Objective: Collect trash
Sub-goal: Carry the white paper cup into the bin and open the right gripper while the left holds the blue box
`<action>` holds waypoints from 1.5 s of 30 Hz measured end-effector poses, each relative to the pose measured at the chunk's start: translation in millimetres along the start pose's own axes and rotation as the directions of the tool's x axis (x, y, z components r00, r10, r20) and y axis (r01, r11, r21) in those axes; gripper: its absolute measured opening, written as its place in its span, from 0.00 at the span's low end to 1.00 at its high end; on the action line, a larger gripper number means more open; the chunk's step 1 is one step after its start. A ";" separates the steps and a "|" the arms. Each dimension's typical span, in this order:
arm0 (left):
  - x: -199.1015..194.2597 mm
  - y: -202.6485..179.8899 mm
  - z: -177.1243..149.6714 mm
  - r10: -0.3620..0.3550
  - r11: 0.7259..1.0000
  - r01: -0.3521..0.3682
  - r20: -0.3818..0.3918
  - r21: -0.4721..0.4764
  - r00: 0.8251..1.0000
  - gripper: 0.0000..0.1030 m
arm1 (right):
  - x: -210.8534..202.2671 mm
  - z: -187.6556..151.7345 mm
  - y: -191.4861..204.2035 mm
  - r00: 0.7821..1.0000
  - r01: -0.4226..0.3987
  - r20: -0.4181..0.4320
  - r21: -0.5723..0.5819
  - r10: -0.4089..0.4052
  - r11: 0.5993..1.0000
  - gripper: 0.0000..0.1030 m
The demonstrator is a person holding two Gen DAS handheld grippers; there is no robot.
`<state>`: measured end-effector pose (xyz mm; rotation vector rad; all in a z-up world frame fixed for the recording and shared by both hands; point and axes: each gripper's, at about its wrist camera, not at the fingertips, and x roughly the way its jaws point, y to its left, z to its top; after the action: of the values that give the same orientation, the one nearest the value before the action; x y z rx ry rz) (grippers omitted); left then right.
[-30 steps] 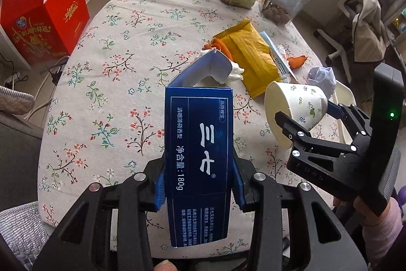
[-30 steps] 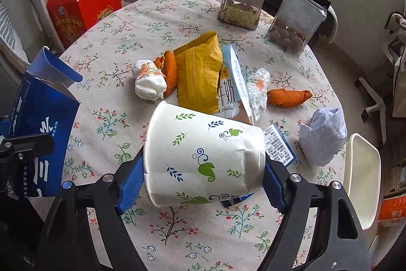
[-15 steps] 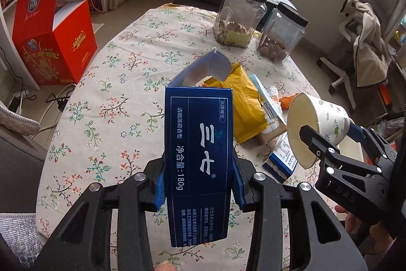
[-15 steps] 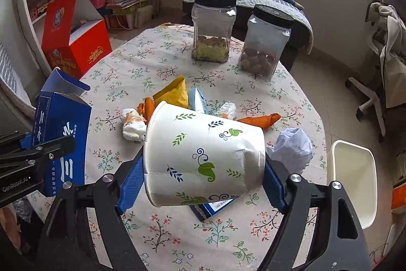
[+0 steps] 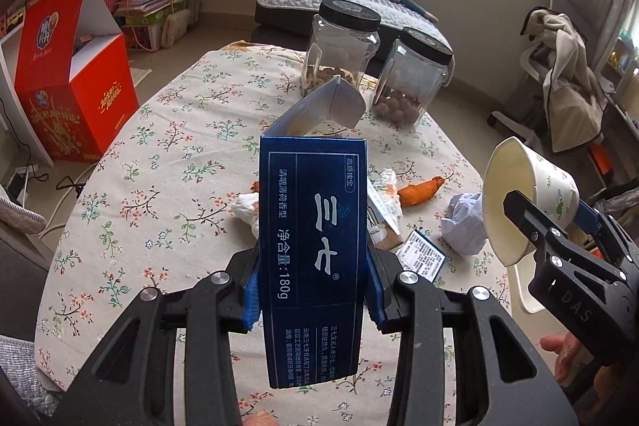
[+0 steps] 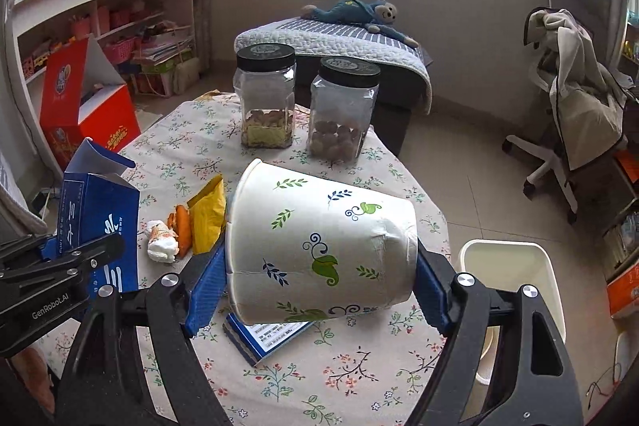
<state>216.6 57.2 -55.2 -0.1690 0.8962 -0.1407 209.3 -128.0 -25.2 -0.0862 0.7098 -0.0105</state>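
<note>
Left gripper (image 5: 311,300) clamps blue box (image 5: 313,254) by its sides, flap past fingertips; right gripper (image 6: 319,290) squeezes sideways cup (image 6: 319,246) between pads. Both light, crushable; grip gently

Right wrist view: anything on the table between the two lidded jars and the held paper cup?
Bare floral tablecloth between the jars and the paper cup, in the right wrist view.

Count: two clear plastic jars with black lids (image 6: 266,94) (image 6: 344,108), 12 o'clock; one dark blue cardboard carton (image 5: 313,250); one white leaf-printed paper cup (image 6: 319,246); one crumpled white paper ball (image 5: 463,226), 3 o'clock; one yellow foil wrapper (image 6: 207,214)
</note>
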 end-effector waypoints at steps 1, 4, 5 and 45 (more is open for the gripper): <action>-0.3 -4.2 0.4 -0.004 1.000 0.004 0.008 0.000 1.000 0.39 | -1.5 0.5 -4.0 1.000 0.011 0.008 0.005 -0.011 1.000 0.74; -1.0 -16.9 0.4 -0.012 1.000 0.012 0.028 0.012 1.000 0.39 | -4.9 1.4 -17.5 0.999 0.043 0.028 0.021 -0.043 0.999 0.74; -0.9 -21.3 0.5 -0.013 1.000 0.012 0.033 0.019 0.999 0.39 | -5.9 0.9 -22.5 0.998 0.053 0.033 0.028 -0.054 0.998 0.74; 40.5 -305.7 -14.4 -0.277 0.900 0.288 -0.083 0.326 0.957 0.40 | -61.3 -39.9 -311.0 0.839 0.497 -0.103 0.546 -0.535 0.674 0.93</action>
<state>214.6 -250.7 -32.3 0.0230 0.8647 -0.5665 143.0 -438.5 10.2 0.2789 0.5707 -0.7670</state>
